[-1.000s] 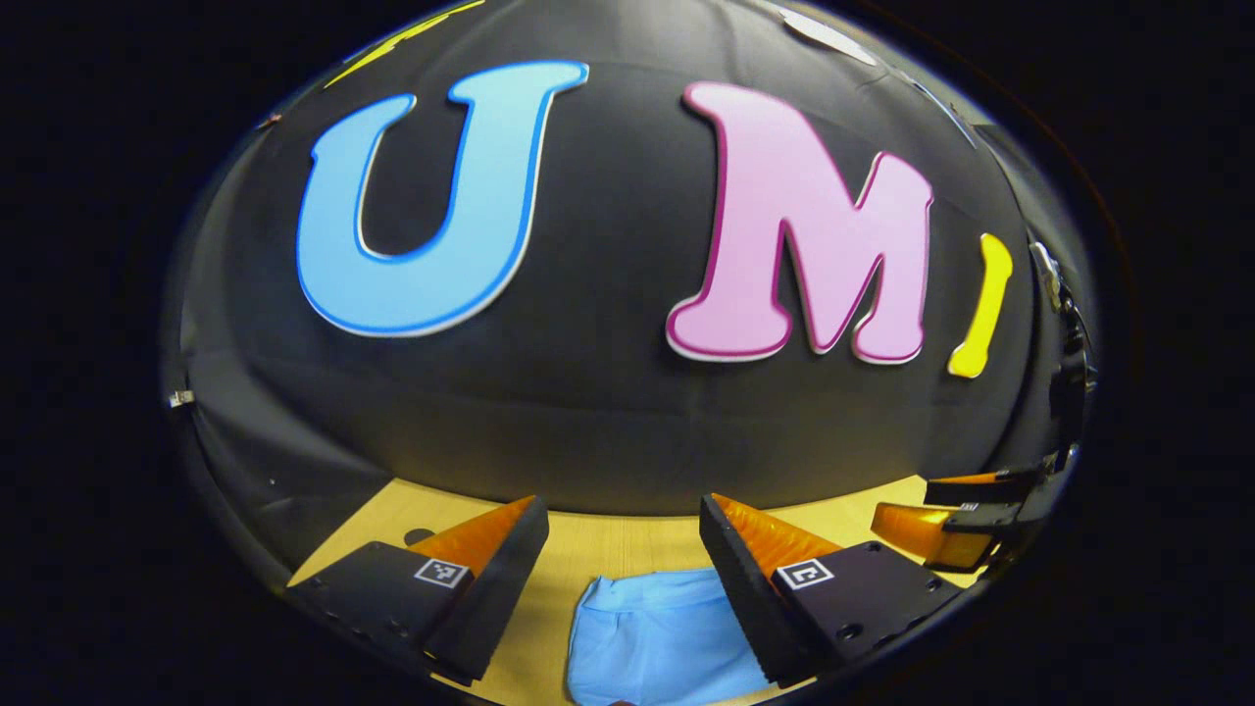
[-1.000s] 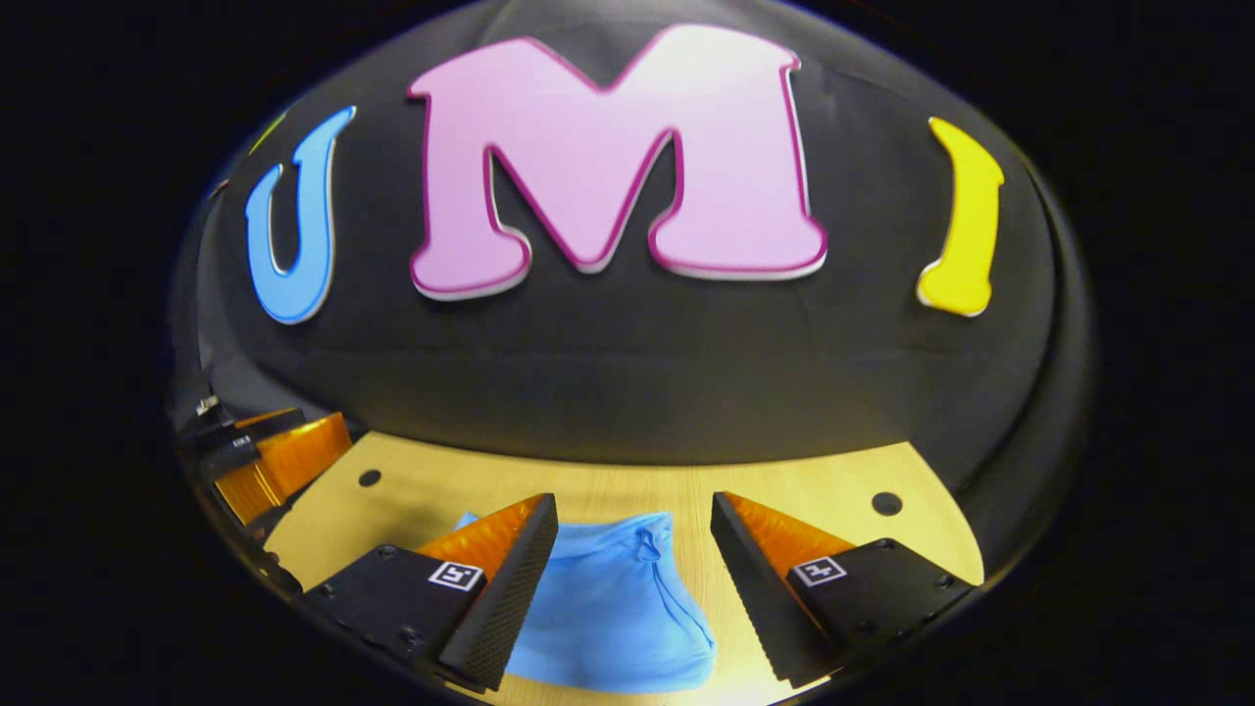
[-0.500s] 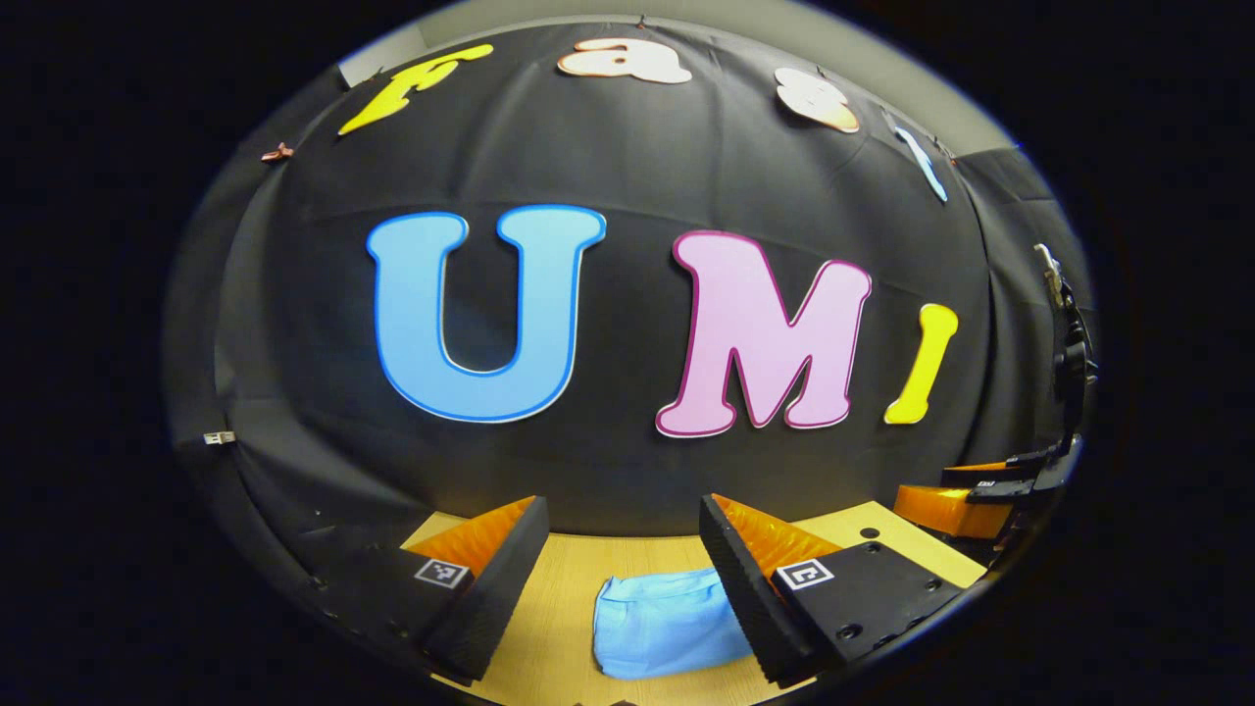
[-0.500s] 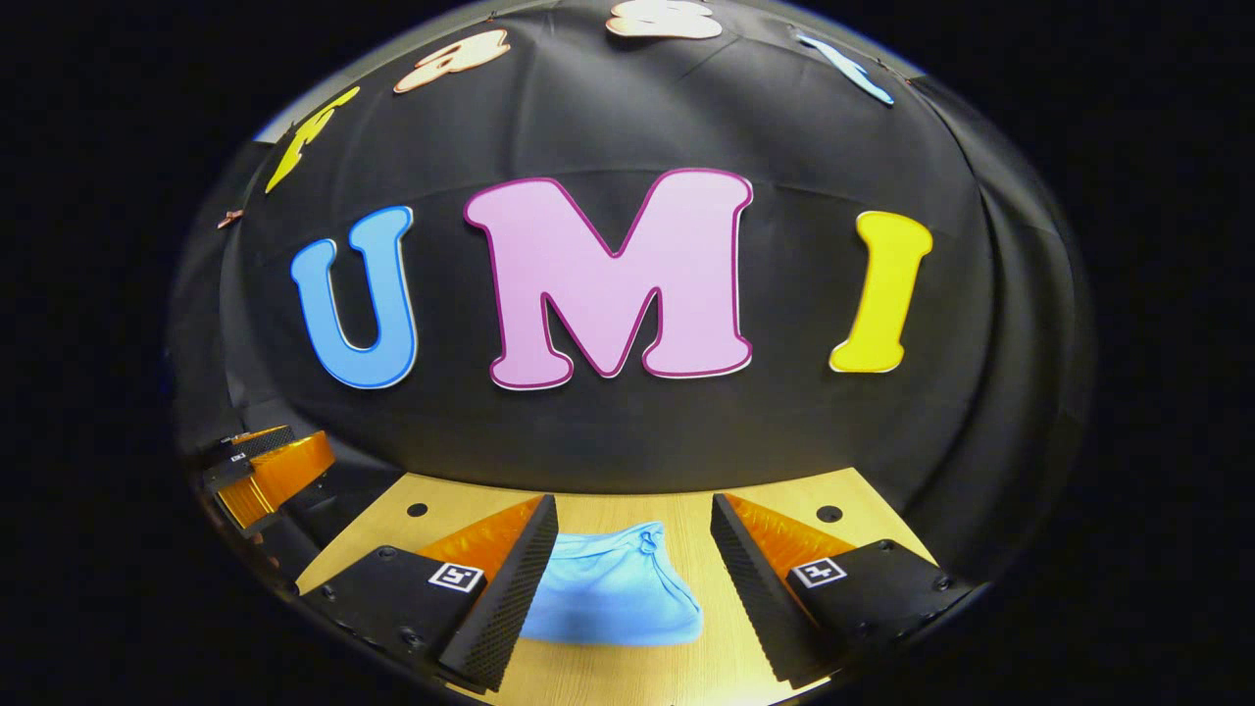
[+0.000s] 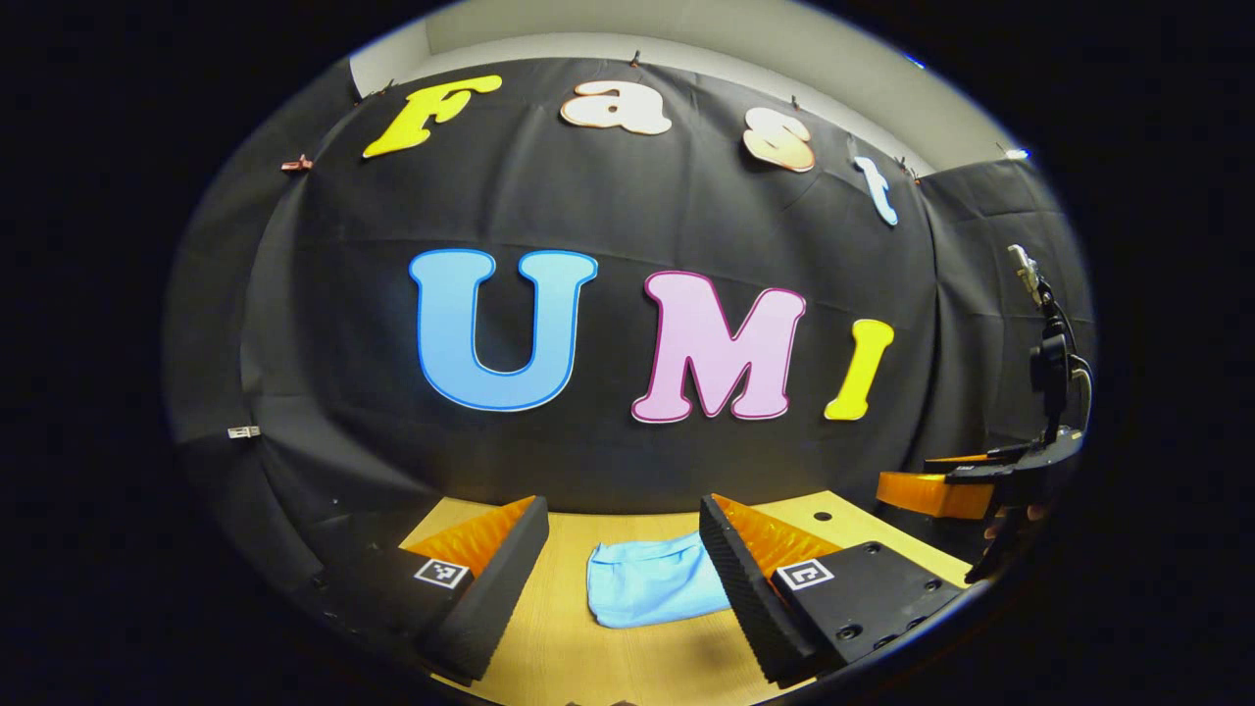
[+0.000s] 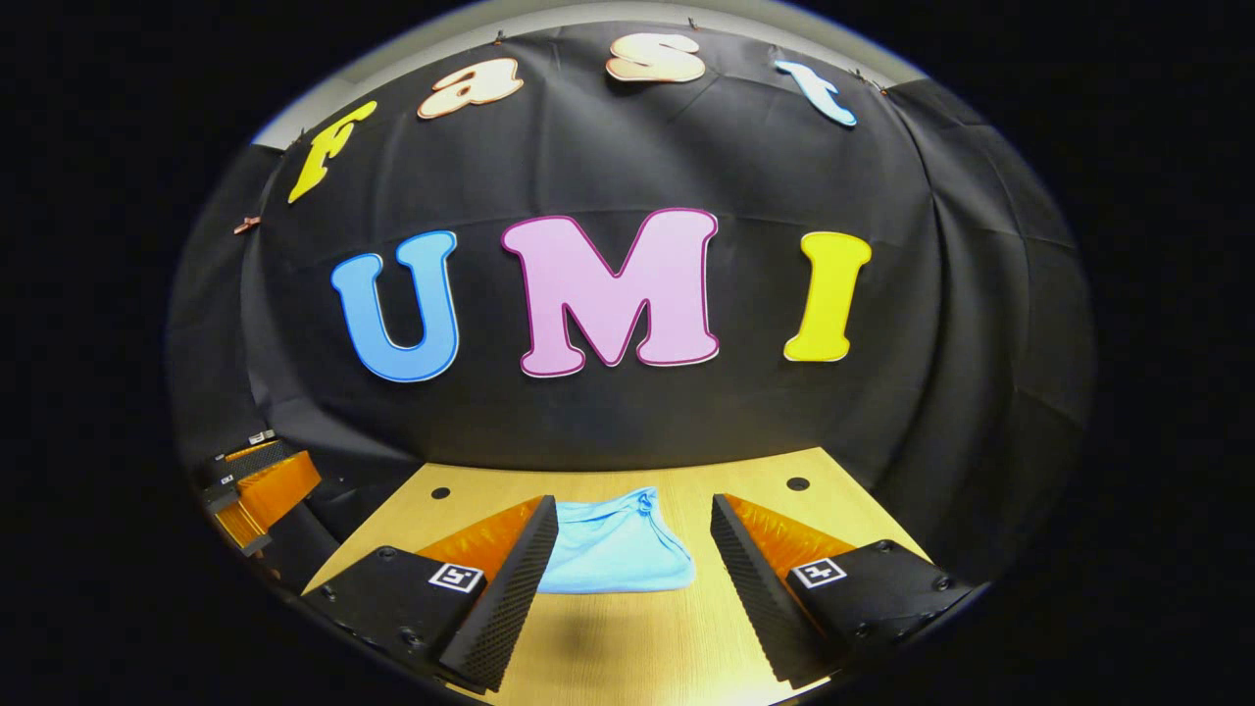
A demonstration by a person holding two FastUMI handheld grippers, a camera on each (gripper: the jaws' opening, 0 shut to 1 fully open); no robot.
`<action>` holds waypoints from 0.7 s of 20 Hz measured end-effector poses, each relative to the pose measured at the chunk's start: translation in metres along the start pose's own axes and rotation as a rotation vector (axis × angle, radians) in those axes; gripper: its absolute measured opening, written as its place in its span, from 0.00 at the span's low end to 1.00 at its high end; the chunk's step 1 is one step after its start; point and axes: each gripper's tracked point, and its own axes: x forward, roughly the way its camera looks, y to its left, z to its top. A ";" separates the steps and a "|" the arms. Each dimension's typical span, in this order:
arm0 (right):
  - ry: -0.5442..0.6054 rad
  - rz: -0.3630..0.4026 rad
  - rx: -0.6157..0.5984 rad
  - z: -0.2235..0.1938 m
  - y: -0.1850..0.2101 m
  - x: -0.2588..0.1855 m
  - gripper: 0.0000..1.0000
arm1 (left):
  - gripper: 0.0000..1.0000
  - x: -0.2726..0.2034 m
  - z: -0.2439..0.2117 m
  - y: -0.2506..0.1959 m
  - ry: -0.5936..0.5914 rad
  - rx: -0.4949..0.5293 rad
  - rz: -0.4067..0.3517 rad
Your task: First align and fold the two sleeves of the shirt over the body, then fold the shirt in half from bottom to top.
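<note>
Both grippers pulled back & away from shirt (image 6: 613, 544) since 1 s ago: it now looks smaller, lying farther off on table (image 6: 627, 647). More of booth wall in both views.

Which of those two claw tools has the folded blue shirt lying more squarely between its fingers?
The right gripper: the shirt lies centred ahead of it. In the left gripper view the shirt sits off toward one finger of the left gripper.

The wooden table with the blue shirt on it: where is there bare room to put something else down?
The table is bare in front of the folded shirt, between the right gripper fingers. Bare wood also lies beside the shirt toward the small hole, and behind it up to the black cloth wall. The left gripper hovers open nearby.
</note>
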 end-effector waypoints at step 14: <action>0.018 -0.016 0.057 -0.026 -0.014 -0.109 0.98 | 0.98 -0.125 -0.048 -0.004 0.083 -0.068 -0.031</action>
